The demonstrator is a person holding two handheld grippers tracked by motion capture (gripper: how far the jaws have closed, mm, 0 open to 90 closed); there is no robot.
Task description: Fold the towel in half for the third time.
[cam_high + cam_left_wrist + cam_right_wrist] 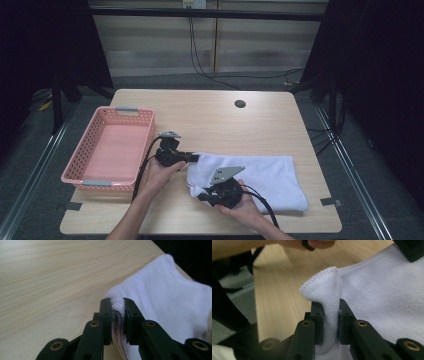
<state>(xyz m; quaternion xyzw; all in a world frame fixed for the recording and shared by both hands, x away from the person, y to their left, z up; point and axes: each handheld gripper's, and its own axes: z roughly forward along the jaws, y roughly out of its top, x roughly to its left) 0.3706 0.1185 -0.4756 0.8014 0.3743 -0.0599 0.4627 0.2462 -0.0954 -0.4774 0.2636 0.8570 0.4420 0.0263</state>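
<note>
A white towel [260,175] lies folded on the near right part of the wooden table [210,115]. My left gripper [195,158] sits at the towel's far left corner. In the left gripper view its jaws [117,303] are shut on a bunched hem of the towel [170,297]. My right gripper [202,196] is at the towel's near left corner. In the right gripper view it [331,307] is shut on a raised fold of the towel [382,295], with the stitched corner standing above the jaws.
A pink plastic basket [145,150] with nothing in it stands at the table's left side, close to my left hand. A round cable hole [240,104] is at the far middle. Tape marks sit at the near corners [330,202].
</note>
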